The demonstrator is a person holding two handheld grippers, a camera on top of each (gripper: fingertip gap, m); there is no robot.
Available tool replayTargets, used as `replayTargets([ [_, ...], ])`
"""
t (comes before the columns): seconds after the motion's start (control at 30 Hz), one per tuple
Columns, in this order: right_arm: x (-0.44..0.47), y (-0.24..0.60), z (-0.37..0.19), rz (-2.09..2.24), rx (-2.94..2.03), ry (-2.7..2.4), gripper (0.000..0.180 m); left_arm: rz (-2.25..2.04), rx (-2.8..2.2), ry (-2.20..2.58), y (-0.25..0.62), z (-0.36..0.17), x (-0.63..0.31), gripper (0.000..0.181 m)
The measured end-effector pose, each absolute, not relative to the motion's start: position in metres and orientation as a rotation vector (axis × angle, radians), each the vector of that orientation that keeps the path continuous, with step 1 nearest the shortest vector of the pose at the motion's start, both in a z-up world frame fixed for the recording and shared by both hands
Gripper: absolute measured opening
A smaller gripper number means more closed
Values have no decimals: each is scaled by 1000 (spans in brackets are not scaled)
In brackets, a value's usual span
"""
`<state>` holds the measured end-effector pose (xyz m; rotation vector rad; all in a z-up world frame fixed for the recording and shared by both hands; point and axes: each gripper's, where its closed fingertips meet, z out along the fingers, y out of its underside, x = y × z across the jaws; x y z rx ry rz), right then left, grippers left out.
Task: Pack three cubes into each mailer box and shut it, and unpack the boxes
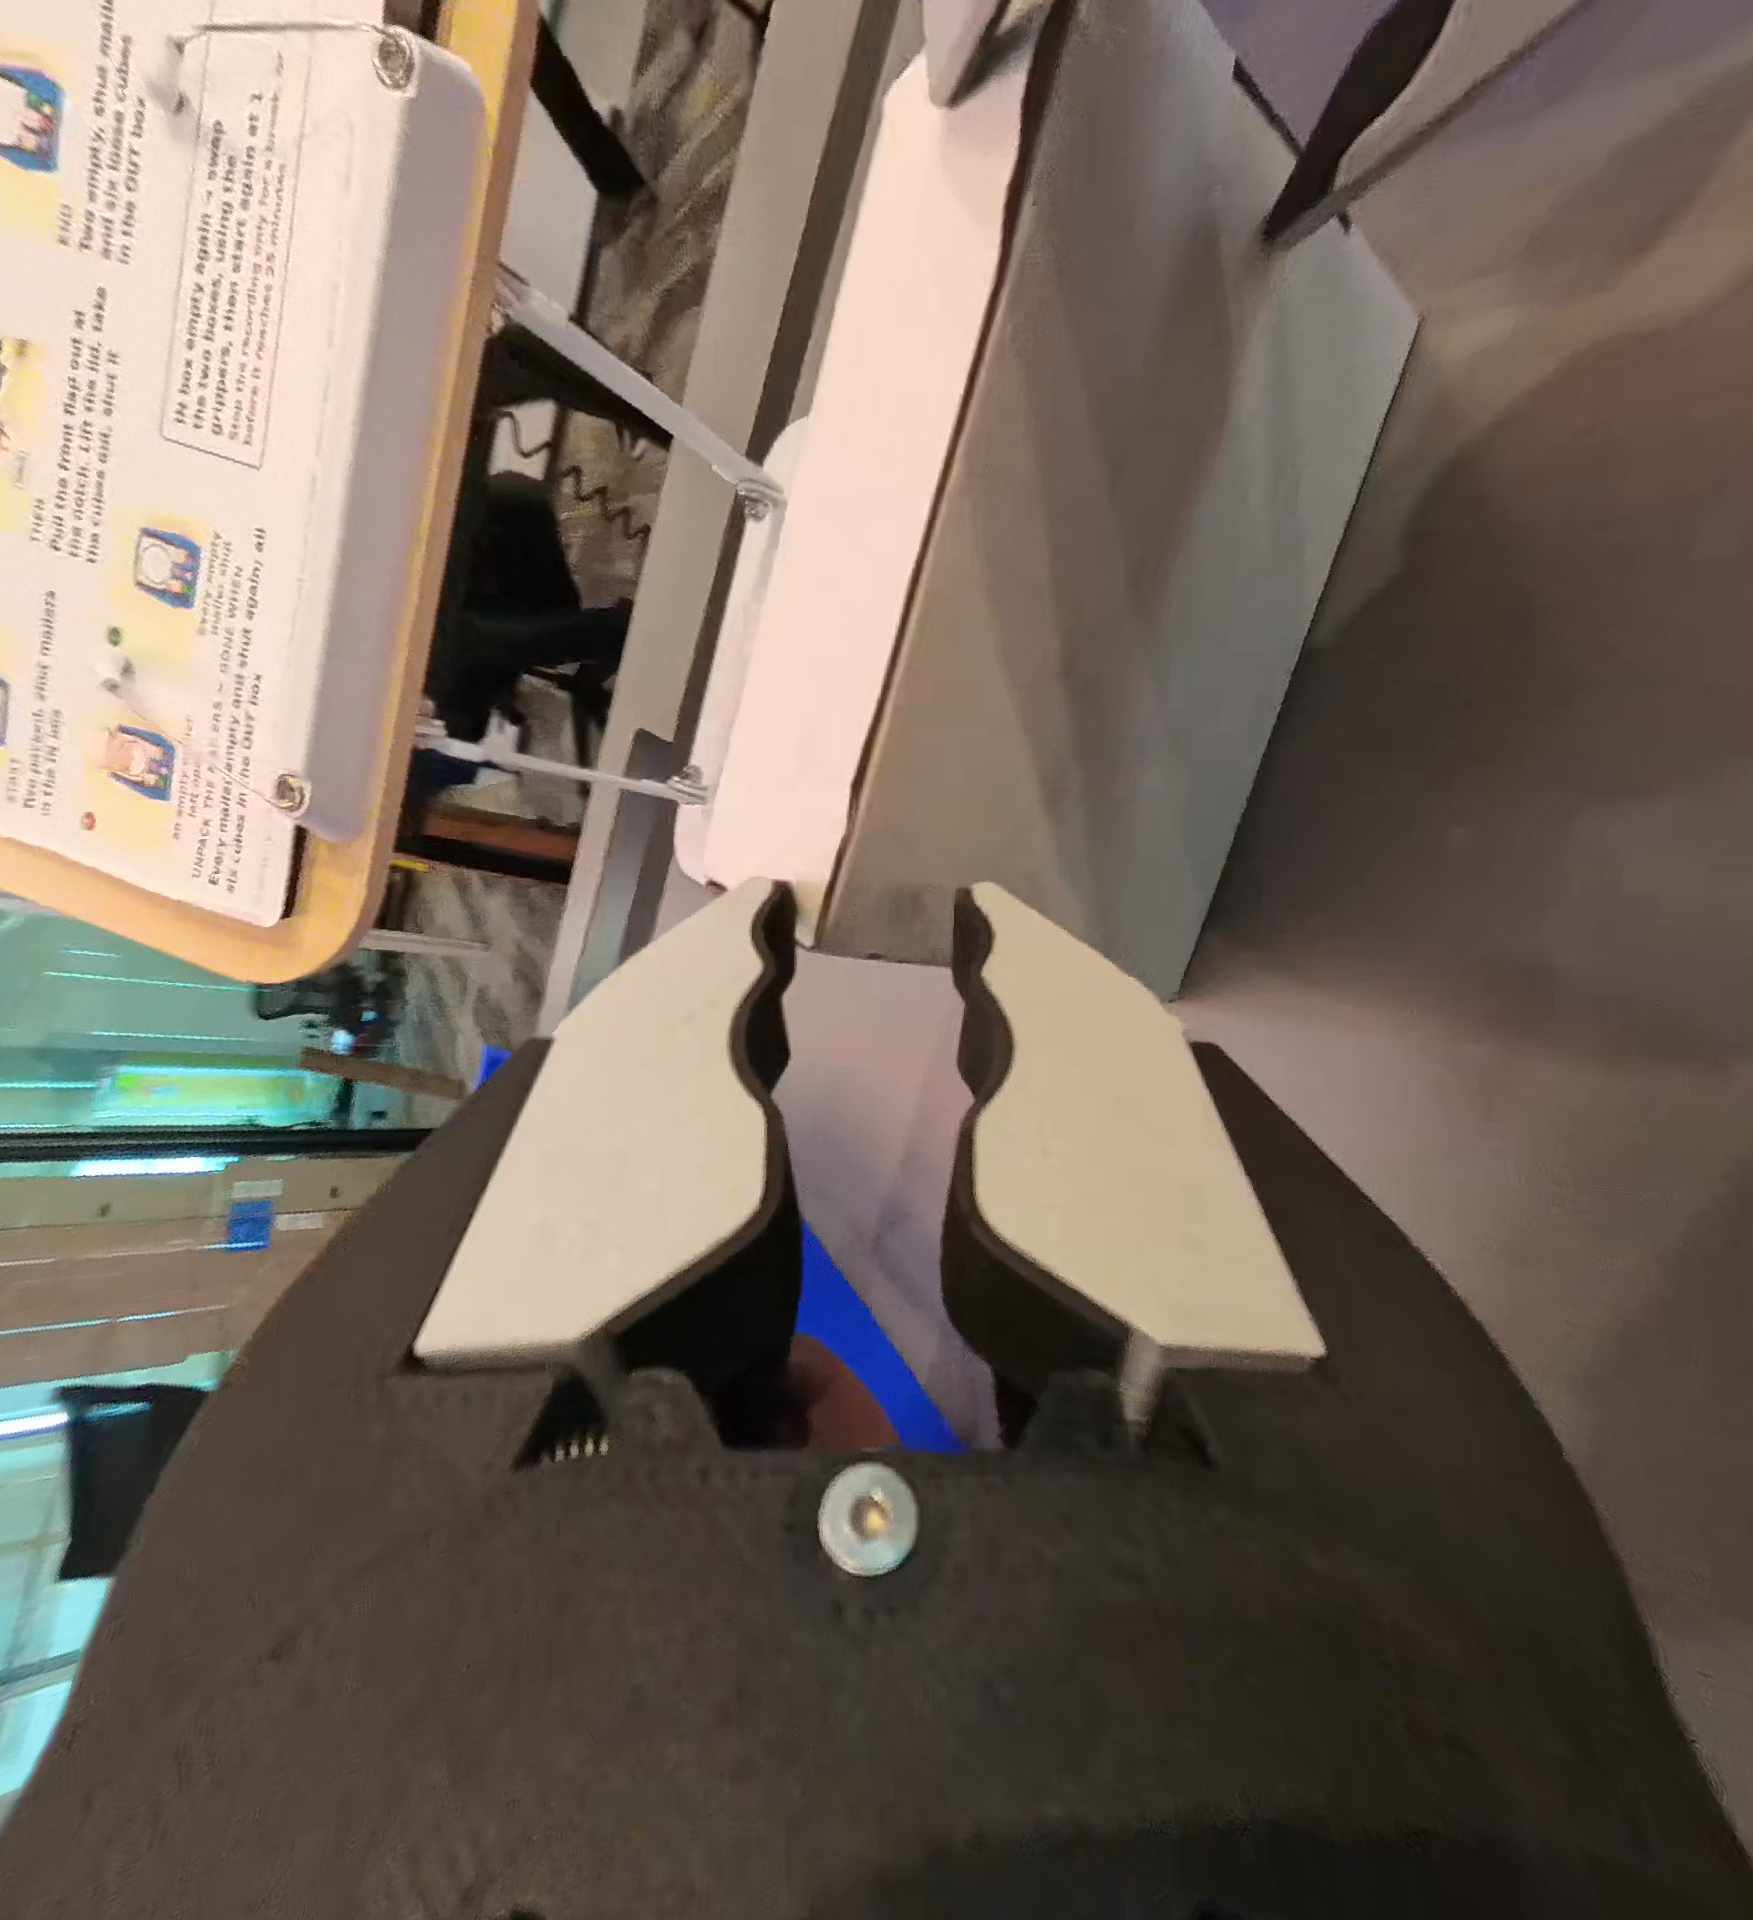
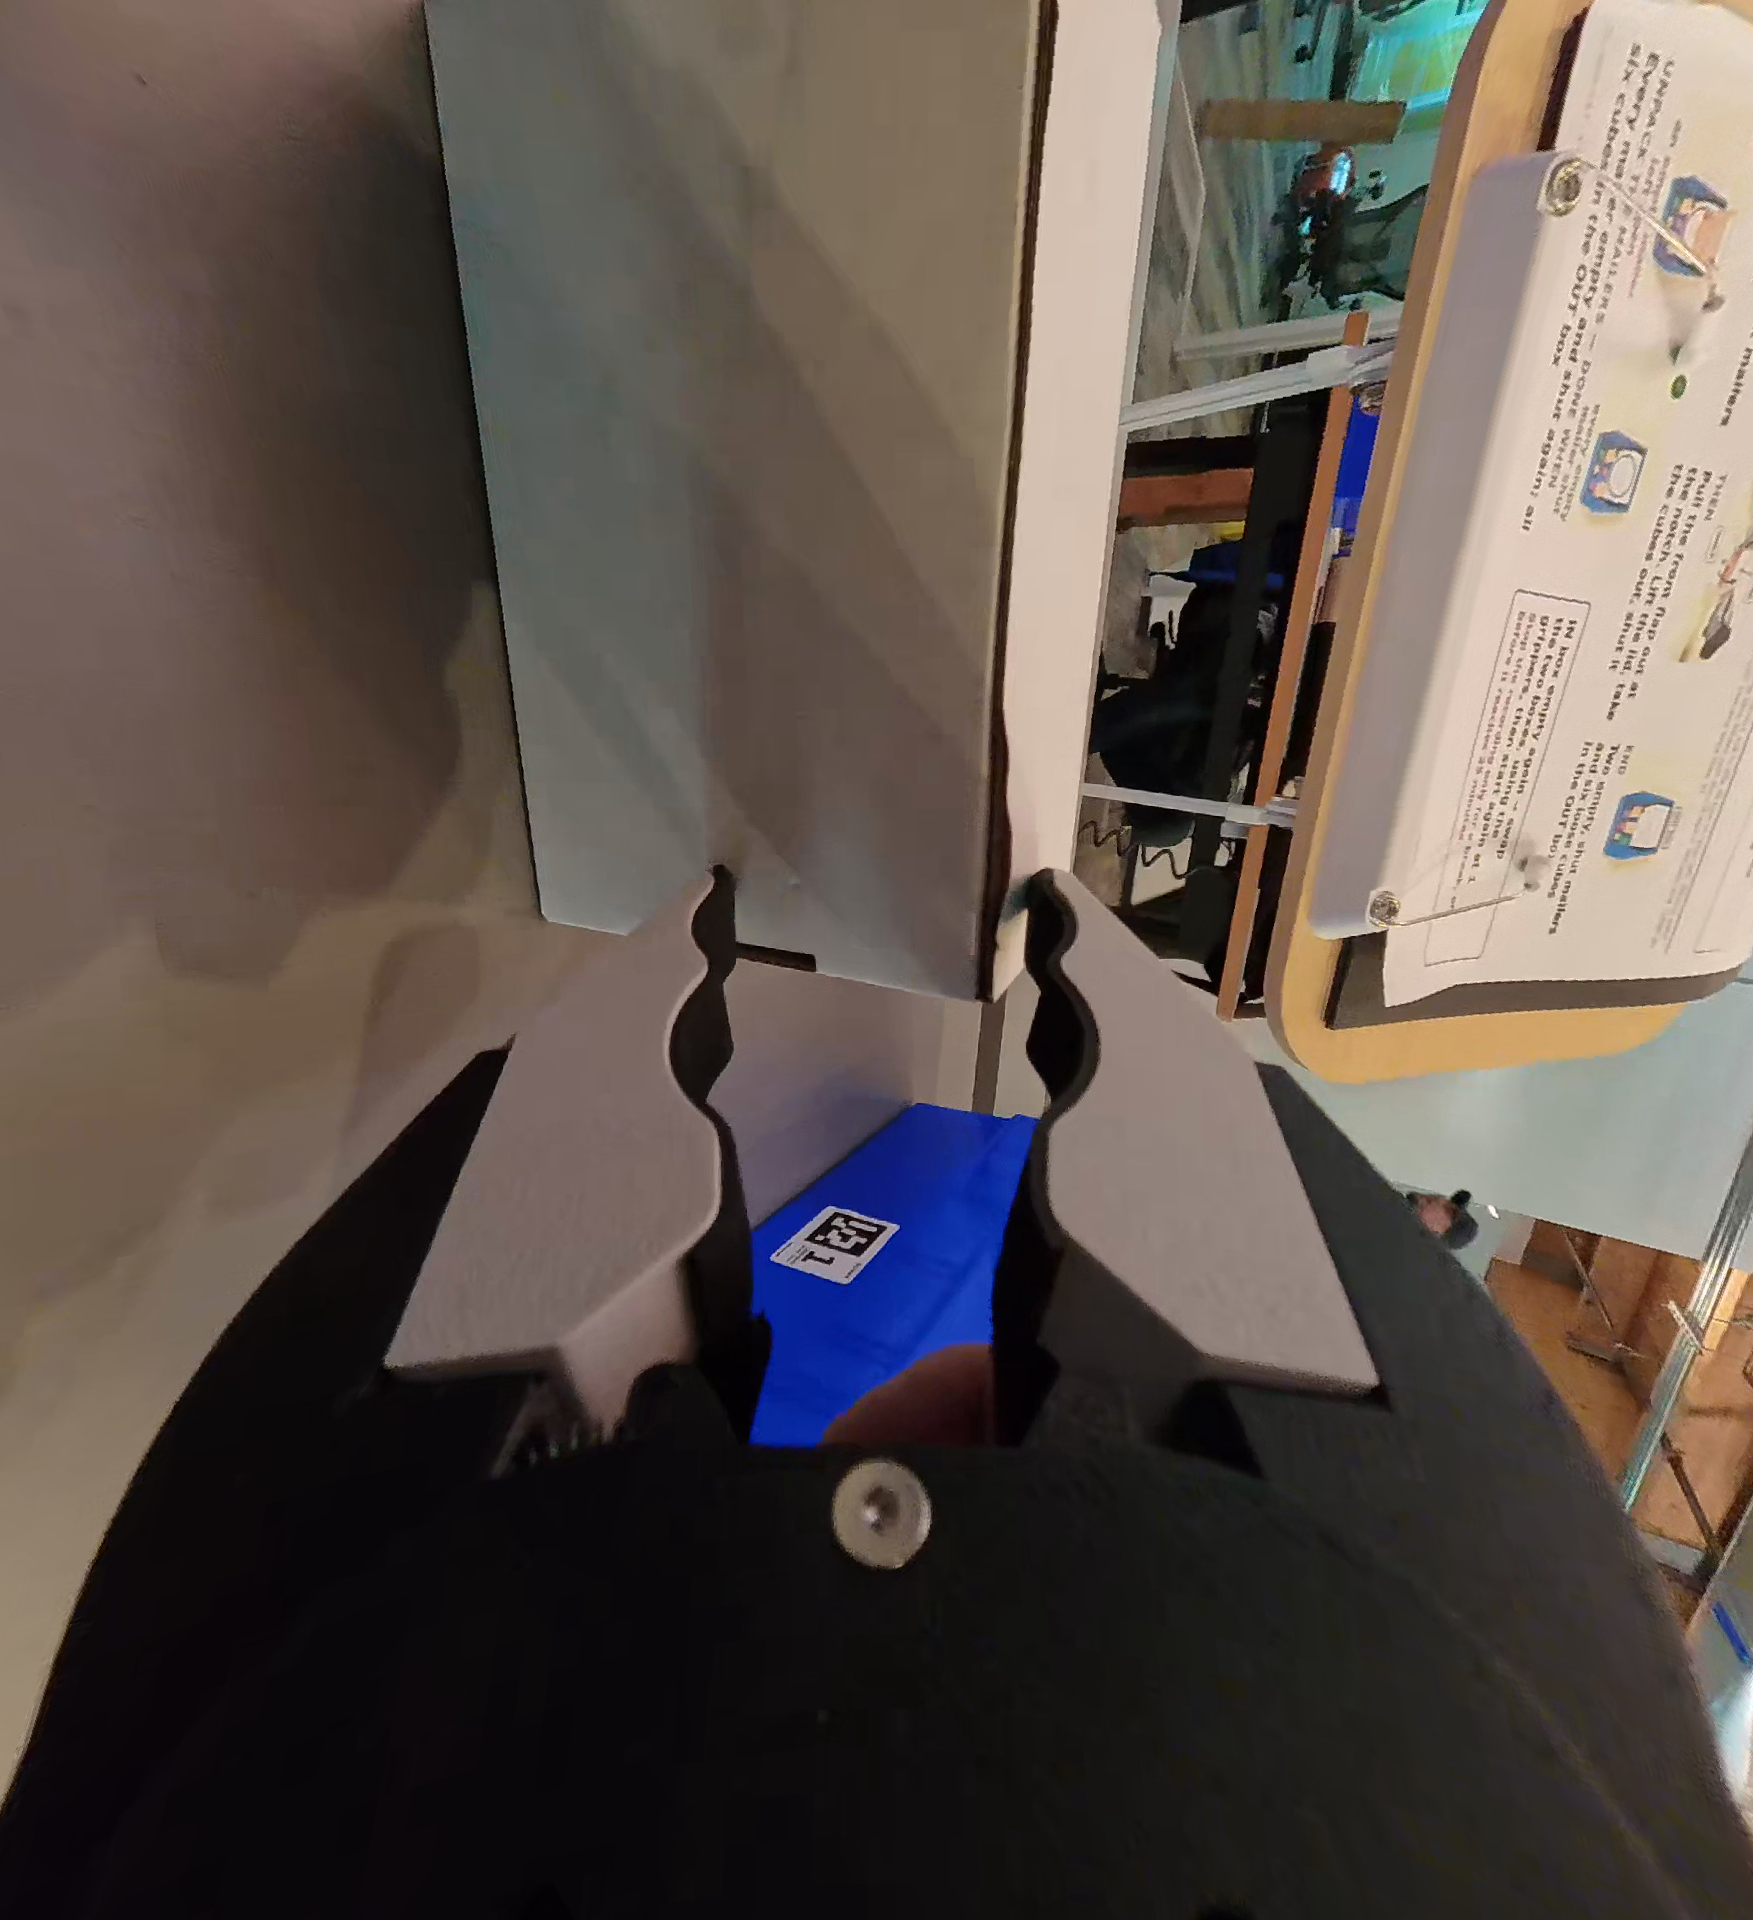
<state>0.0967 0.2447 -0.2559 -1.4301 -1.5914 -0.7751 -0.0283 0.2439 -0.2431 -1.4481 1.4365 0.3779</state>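
Note:
A white mailer box (image 1: 1111, 623) fills the middle of the left wrist view, with one shaded flat face and a brighter white side strip (image 1: 810, 623). My left gripper (image 1: 872, 904) has its jaws apart, and the box's near corner sits at the tips. I cannot tell if they touch it. In the right wrist view the same kind of box (image 2: 747, 468) stands just past my right gripper (image 2: 872, 888). Its jaws are wide apart and the tips straddle the box's near end by a small slot (image 2: 778, 958). No cubes show.
A wooden clipboard with a printed instruction sheet hangs to the side (image 1: 176, 468) (image 2: 1578, 520). A blue surface with a small black-and-white marker tag (image 2: 836, 1247) lies below the right jaws, and blue also shows under the left jaws (image 1: 851, 1320). Office furniture stands behind.

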Motion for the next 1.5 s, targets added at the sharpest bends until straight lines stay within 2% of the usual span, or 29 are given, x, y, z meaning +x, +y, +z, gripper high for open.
replayTargets([
  [0.07, 97, 244, -256, -772, -1399, -1584, 55, 408, -1412, 1422, 245, -242, -29, 24],
  [0.17, 97, 241, -257, -732, -1404, -1630, 60, 444, -1390, 1420, 245, -243, -29, 27],
  [0.23, 94, 234, -248, -582, -1494, -1618, 52, 456, -1398, 1438, 244, -244, -29, 30],
  [0.3, 93, 231, -233, -495, -1540, -1610, 51, 437, -1413, 1442, 240, -242, -29, 27],
  [0.4, 84, 228, -223, -225, -1717, -1569, 78, 437, -1389, 1470, 231, -241, -30, 26],
  [0.43, 84, 229, -225, -166, -1778, -1574, 79, 426, -1388, 1472, 227, -241, -30, 26],
  [0.6, 82, 219, -252, -25, -1931, -1672, 62, 412, -1370, 1501, 206, -243, -32, 23],
  [0.8, 81, 196, -258, -142, -1842, -1699, 61, 174, -1522, 1651, 158, -258, -29, 36],
  [0.97, 81, 180, -265, -335, -1722, -1673, 61, -25, -1529, 1541, 149, -230, -21, 40],
  [1.03, 82, 174, -270, -414, -1683, -1672, 61, 13, -1566, 1516, 161, -240, -26, 50],
  [1.1, 82, 161, -279, -410, -1694, -1708, 63, 70, -1582, 1537, 170, -257, -29, 53],
  [1.2, 78, 148, -284, -298, -1749, -1746, 58, 99, -1639, 1613, 167, -289, -31, 48],
  [1.27, 73, 150, -277, -168, -1817, -1719, 66, 149, -1613, 1639, 167, -298, -31, 51],
  [1.37, 70, 173, -276, -87, -1942, -1698, 106, 141, -1619, 1637, 166, -297, -30, 49],
  [1.5, 63, 190, -299, -67, -2084, -1838, 133, 164, -1608, 1638, 165, -297, -30, 49],
])
